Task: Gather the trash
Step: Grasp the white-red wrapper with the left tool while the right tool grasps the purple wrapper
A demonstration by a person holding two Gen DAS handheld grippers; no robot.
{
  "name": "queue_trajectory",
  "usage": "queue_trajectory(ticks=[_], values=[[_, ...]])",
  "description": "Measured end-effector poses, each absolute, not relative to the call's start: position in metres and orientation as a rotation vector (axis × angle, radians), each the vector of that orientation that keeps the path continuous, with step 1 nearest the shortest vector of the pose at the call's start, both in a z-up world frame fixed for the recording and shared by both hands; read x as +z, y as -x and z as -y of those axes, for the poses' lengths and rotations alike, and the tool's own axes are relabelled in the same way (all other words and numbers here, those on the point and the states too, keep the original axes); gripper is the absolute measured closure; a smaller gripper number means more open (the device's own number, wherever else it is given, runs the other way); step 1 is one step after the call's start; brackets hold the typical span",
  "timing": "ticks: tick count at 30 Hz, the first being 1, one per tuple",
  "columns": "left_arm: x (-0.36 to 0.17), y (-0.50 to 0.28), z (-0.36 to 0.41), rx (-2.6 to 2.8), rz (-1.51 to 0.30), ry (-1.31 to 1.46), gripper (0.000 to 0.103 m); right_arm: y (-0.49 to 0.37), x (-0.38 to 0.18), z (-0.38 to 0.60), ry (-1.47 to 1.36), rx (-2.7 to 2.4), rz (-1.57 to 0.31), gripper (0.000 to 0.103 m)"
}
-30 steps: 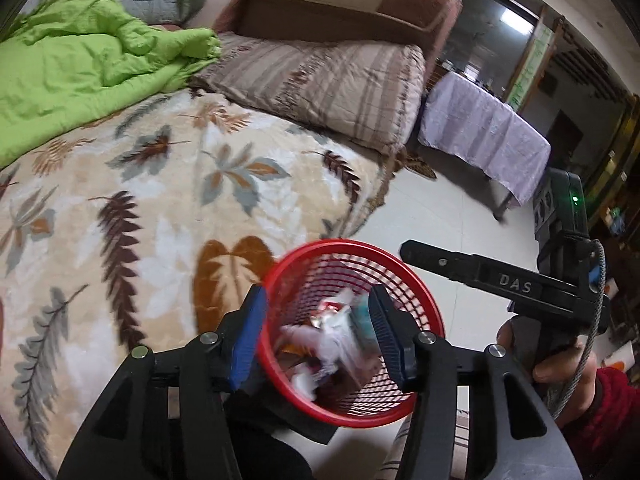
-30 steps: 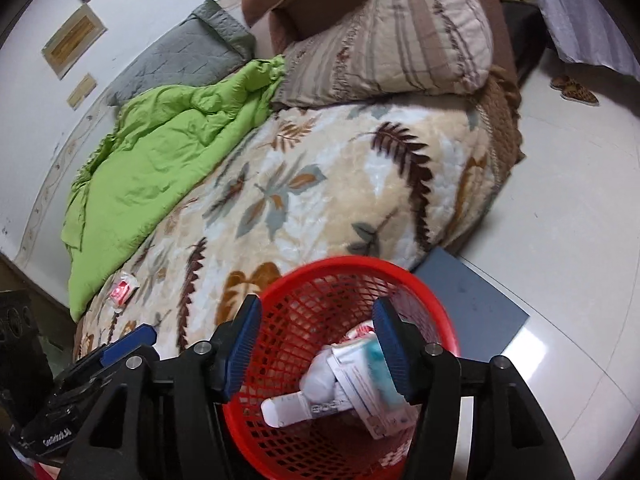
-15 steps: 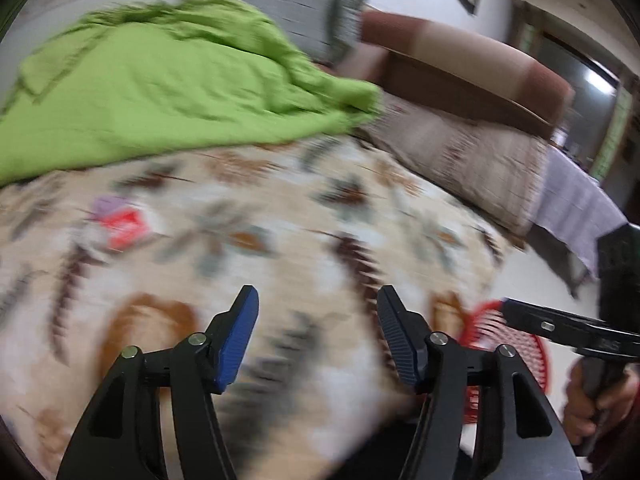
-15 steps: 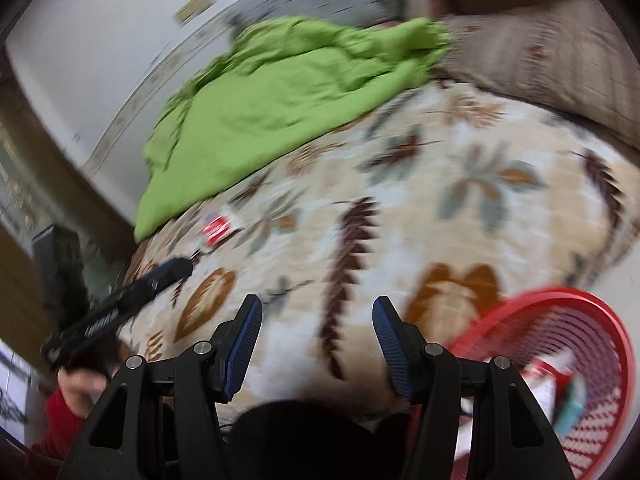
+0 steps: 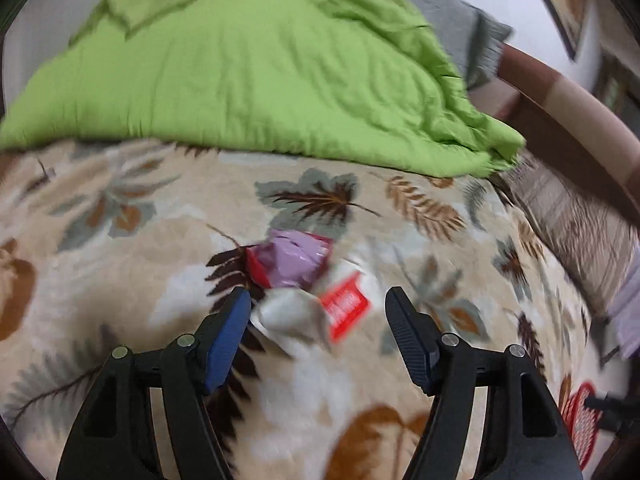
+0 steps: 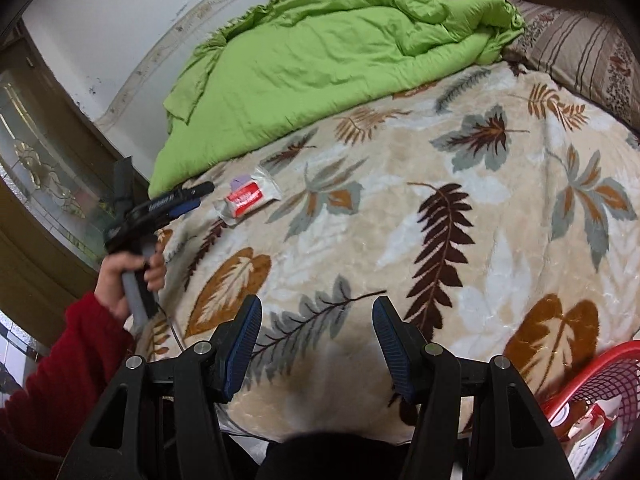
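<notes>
Your left gripper (image 5: 318, 308) has just been opening, jaws spread over the crumpled wrapper (image 5: 304, 280), not gripping it; it lies on the leaf-print blanket (image 6: 400, 220) near the green quilt's (image 6: 320, 60) edge; your right gripper (image 6: 316, 328) stands parted, empty; the red basket (image 6: 592, 380) sits past the blanket's near edge.

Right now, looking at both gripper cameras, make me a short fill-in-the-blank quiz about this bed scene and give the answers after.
1. The crumpled wrapper lies on the ____-patterned blanket.
2. The bunched quilt behind it is ____.
3. The mesh basket holding collected trash is ____.
4. The left gripper, nearest the wrapper, has its jaws ____.

Answers: leaf; green; red; open
</notes>
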State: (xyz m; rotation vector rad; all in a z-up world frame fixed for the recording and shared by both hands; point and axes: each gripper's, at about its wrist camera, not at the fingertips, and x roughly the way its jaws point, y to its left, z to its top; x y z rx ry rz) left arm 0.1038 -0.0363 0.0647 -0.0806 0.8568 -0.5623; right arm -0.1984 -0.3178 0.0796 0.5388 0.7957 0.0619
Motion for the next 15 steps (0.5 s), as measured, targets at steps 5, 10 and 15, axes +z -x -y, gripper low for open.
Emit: queue_trajectory(ticks=[5,10,15], values=[[0.034,-0.133,0.035,-0.602,-0.95,0.23,0.034,0.192,0.069,0.329,-0.564,0.034,-0.823,0.04],[0.029,-0.088,0.062,-0.777,-0.99,0.135,0.034,0.191,0.061,0.335,-0.584,0.033,-0.83,0.04],[0.04,-0.05,0.089,-0.855,-0.947,-0.044,0.034,0.19,0.058,0.334,-0.591,0.044,-0.829,0.04]])
